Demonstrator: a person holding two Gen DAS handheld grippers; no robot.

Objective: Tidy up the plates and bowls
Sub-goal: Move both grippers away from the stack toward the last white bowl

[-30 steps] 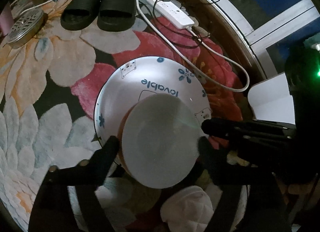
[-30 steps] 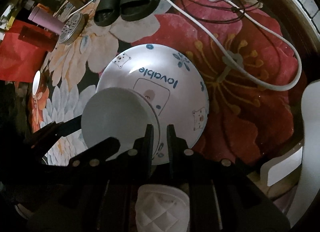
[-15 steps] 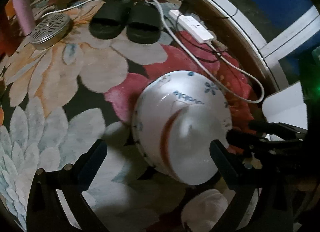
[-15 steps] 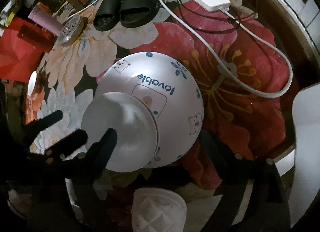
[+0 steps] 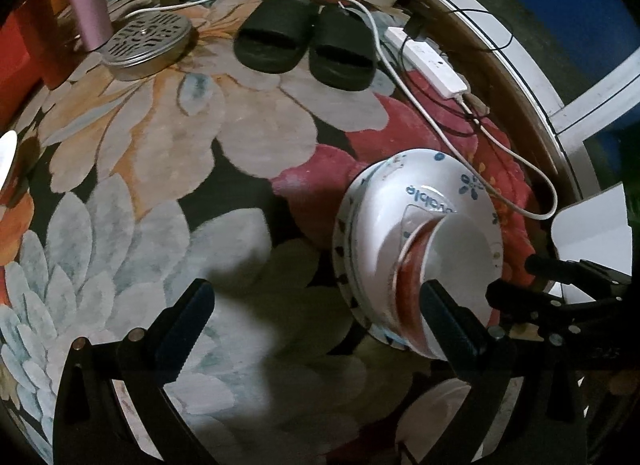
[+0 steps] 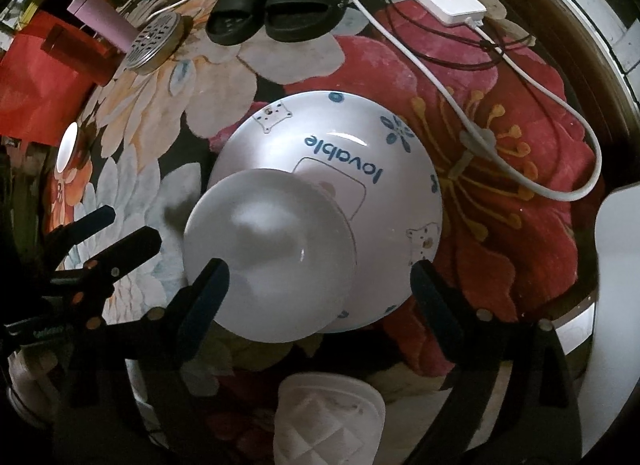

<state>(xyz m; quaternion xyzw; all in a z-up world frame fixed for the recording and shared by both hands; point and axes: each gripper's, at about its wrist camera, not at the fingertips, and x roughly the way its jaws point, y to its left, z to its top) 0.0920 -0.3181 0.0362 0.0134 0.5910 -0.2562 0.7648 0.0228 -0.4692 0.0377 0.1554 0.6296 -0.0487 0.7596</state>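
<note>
Small bowl (image 6: 270,261) set down inside printed "lovable" bowl (image 6: 360,169) on floral rug (image 5: 160,169).

Released a second before by right gripper (image 6: 316,297), then pinched on the rim, now still spreading, gripping nothing. Left gripper (image 5: 316,317) fully apart, shifted aside over bare rug. Nesting step likely finished.

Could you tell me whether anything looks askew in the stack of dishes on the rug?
Yes: the small bowl sits off-centre on the printed plate, overhanging its near edge rather than nested in the middle.
</note>
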